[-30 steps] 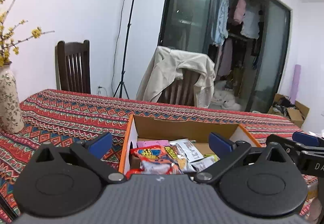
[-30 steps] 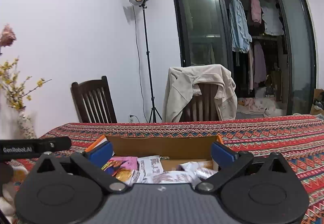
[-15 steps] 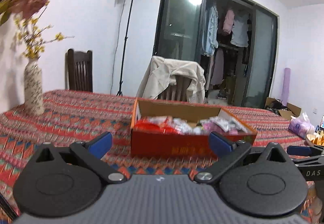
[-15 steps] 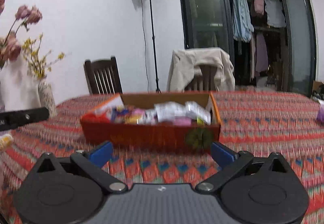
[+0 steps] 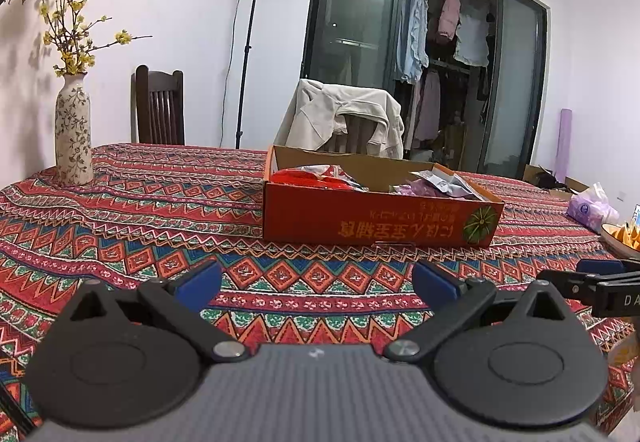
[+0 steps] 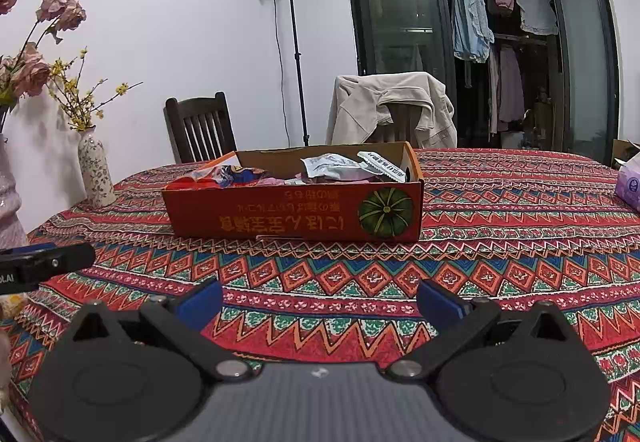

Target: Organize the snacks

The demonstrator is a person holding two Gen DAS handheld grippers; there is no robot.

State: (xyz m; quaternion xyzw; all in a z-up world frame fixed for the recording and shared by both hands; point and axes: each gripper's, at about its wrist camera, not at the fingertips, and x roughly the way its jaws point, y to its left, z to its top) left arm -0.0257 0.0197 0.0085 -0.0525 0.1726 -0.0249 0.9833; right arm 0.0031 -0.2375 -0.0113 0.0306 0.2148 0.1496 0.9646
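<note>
An orange cardboard box (image 5: 376, 216) (image 6: 296, 216) with a pumpkin picture sits mid-table, holding several snack packets: red ones (image 5: 316, 178) at its left, silver and pink ones (image 6: 340, 166) at its right. My left gripper (image 5: 316, 280) hovers low over the tablecloth, well short of the box, open with nothing between its blue pads. My right gripper (image 6: 320, 300) is likewise open and empty, back from the box. The right gripper's finger (image 5: 600, 276) shows at the right edge of the left wrist view; the left gripper's finger (image 6: 44, 262) pokes in at the left of the right wrist view.
A patterned red tablecloth (image 5: 160, 218) covers the table. A floral vase (image 5: 73, 134) (image 6: 95, 172) stands far left. Two chairs (image 6: 200, 128), one draped with a beige jacket (image 6: 392, 106), sit behind. A purple tissue pack (image 5: 590, 208) and a bowl (image 5: 620, 238) lie at the right.
Both grippers have pulled back and down from above the box to low over the tablecloth in front of it. Both stayed open and empty.
</note>
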